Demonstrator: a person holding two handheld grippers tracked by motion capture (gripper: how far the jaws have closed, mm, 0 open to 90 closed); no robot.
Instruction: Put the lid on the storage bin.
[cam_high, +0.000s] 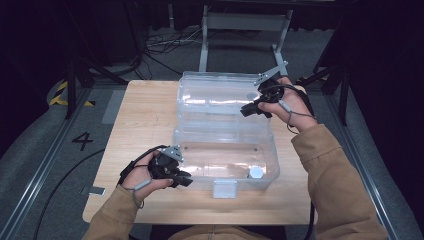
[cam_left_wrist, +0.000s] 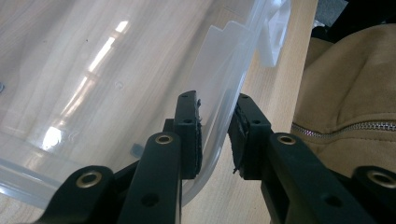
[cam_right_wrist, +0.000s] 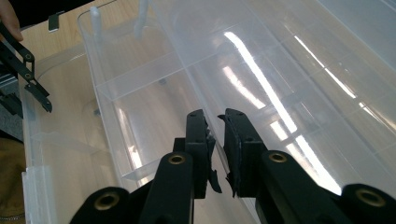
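One clear plastic box (cam_high: 227, 165) sits on one wooden table (cam_high: 145, 120), its hinged lid (cam_high: 220, 95) thrown open and lying flat on the far side. Two grippers work on it, one in each hand, and one small round white piece (cam_high: 256, 173) lies inside the box near its front right corner. One white latch (cam_high: 224, 189) hangs at the front wall.

The left gripper (cam_high: 184, 181) is at the box's near left corner. In the left gripper view, the left gripper (cam_left_wrist: 215, 133) has its jaws narrowed around the clear wall (cam_left_wrist: 219, 116): the left pad lies against the wall's inner face, while a thin gap shows at the outer pad, so a firm grip cannot be told. The tan jacket (cam_left_wrist: 345, 93) lies just beyond the outer jaw.

The right gripper (cam_high: 246, 110) reaches over the lid's right end. In the right gripper view, the right gripper (cam_right_wrist: 215, 123) has its jaws drawn narrow about a thin clear edge (cam_right_wrist: 212, 128) of the box, the pads seeming to press on it. This view also shows what the high view blurs: clear dividers (cam_right_wrist: 140, 77) splitting the tray into compartments, and the other gripper far off at the left edge.

Bare table lies left of the left fingers, a narrower strip in front; the right fingers stand near the table's right edge.
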